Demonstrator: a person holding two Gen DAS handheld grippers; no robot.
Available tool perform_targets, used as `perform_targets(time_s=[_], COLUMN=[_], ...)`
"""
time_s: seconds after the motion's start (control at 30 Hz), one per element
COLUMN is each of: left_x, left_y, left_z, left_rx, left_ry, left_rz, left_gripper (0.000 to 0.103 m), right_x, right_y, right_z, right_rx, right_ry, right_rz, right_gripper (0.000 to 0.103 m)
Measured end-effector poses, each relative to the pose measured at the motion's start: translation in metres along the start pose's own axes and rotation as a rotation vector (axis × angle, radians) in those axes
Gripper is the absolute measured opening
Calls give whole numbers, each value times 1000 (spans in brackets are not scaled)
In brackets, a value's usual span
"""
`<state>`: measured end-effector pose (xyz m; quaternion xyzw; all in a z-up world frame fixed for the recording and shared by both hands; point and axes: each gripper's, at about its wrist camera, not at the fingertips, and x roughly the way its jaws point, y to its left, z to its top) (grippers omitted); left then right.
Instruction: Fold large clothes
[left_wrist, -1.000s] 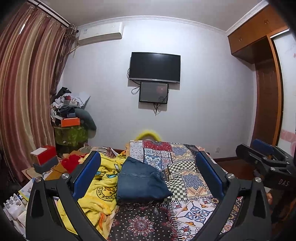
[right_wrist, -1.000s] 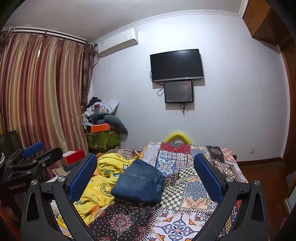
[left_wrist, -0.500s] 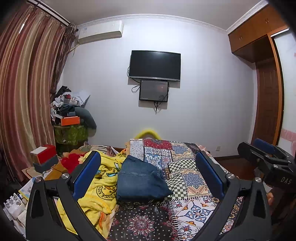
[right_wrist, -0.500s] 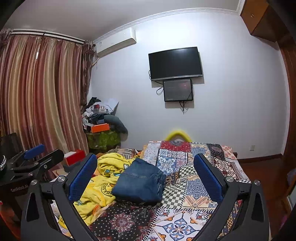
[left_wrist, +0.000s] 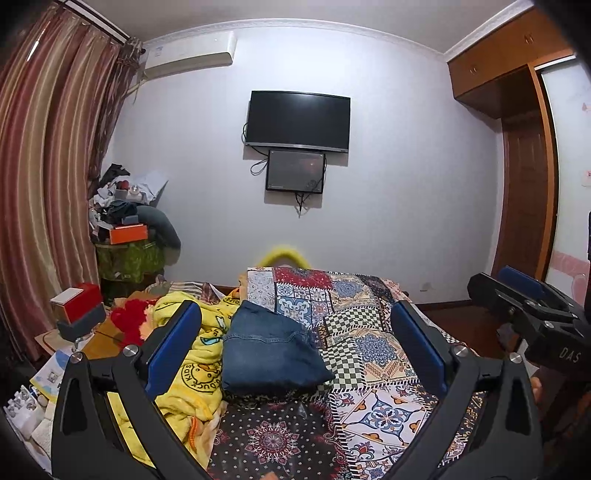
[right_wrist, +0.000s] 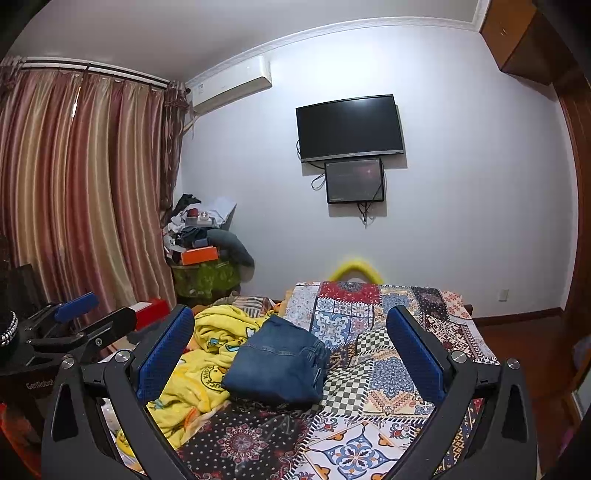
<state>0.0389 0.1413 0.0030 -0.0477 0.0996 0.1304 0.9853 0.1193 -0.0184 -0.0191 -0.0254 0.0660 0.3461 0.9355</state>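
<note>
On the bed's (left_wrist: 376, 369) left half, beside the yellow blanket (left_wrist: 192, 373), the jeans (left_wrist: 271, 354) lie folded in a compact stack. Both the left gripper (left_wrist: 295, 347) and right gripper (right_wrist: 290, 350) hover spread wide, empty; folding looks finished.

Left wrist: looks forward between its spread fingers, above the bed's near end, toward the far wall.
Right wrist: same heading, beside it to the right.
Shared: folded jeans (left_wrist: 273, 354) (right_wrist: 275, 363), patchwork bedspread (left_wrist: 373, 332) (right_wrist: 376, 332), wall TV (left_wrist: 298, 121) (right_wrist: 349, 126).
</note>
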Motion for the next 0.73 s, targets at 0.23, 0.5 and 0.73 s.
perform_targets(time_s=[0.23, 0.5, 0.73], left_x=[2, 2, 4], left_y=[-2, -2, -1], left_z=[0, 0, -3], left_rx=[11, 15, 11], left_ry=[2, 2, 7], left_rz=[-10, -17, -18], left_gripper=[103, 103, 103], right_x=[0, 2, 4], right_y=[-2, -1, -3], right_z=[1, 0, -2], right_rx=[5, 4, 14], right_ry=[4, 7, 16], right_rz=[1, -3, 0], right_gripper=[103, 103, 103])
